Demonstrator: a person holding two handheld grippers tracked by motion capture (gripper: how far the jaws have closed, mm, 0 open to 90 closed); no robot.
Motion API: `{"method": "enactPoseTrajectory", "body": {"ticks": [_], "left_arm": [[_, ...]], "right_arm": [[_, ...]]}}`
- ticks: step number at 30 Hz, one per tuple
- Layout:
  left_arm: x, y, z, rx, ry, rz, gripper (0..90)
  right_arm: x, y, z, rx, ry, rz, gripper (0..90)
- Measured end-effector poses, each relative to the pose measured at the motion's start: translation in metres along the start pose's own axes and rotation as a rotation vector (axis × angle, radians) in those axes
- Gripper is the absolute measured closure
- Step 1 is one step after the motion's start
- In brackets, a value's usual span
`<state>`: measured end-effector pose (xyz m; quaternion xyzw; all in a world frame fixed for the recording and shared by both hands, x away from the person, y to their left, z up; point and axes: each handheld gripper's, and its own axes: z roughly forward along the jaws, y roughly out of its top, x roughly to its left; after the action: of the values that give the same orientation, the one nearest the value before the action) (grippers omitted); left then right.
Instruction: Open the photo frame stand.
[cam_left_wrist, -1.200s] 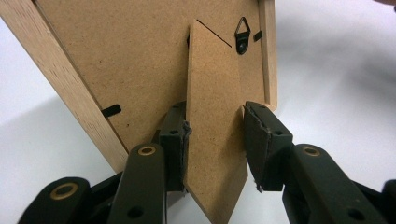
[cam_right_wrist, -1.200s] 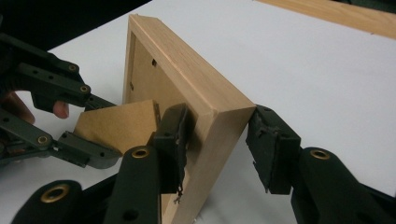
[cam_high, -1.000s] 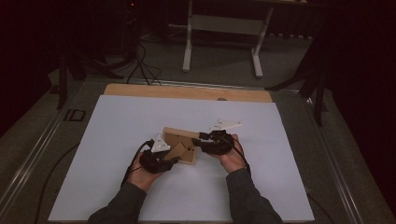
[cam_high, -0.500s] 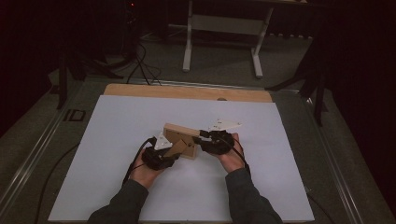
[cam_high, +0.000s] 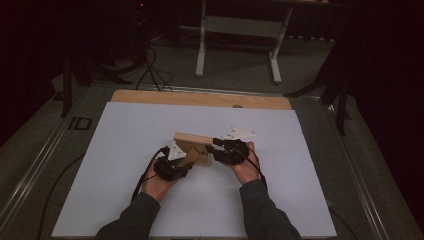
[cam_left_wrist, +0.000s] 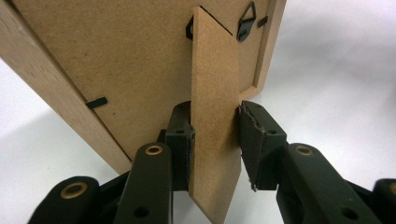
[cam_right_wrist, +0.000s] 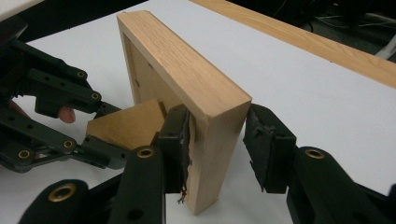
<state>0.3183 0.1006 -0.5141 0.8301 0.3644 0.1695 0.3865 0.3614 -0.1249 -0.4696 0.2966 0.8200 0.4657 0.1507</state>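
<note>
Left claw (cam_left_wrist: 215, 140) had just been closing around the fold-out stand (cam_left_wrist: 215, 116) behind my wooden picture frame (cam_high: 192, 147), right pad barely clear. Right claw (cam_right_wrist: 217, 140) straddled the frame's side rail, loosely. Both sat centre-frame on the white tabletop (cam_high: 125, 130).

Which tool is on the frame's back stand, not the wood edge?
The left tool: its jaws straddle the thin fibreboard stand. The right tool straddles the picture frame at its thick wooden edge.
</note>
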Motion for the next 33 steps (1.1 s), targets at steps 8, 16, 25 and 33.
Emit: {"method": "enactPoseTrajectory", "body": {"ticks": [8, 16, 25, 33], "left_arm": [[0.001, -0.002, -0.002, 0.002, -0.045, -0.026, 65.6], [0.006, -0.007, -0.005, -0.011, -0.131, -0.098, 62.2], [0.009, -0.013, -0.008, -0.002, -0.171, -0.122, 62.5], [0.008, -0.017, -0.010, 0.005, -0.177, -0.132, 62.3]], "right_arm": [[0.007, -0.001, -0.002, 0.011, 0.022, -0.027, 56.6], [0.013, -0.003, -0.004, 0.011, 0.030, -0.027, 55.1], [0.020, -0.008, -0.010, 0.008, 0.041, -0.030, 54.3], [0.025, -0.014, -0.014, -0.004, 0.052, -0.030, 54.1]]}}
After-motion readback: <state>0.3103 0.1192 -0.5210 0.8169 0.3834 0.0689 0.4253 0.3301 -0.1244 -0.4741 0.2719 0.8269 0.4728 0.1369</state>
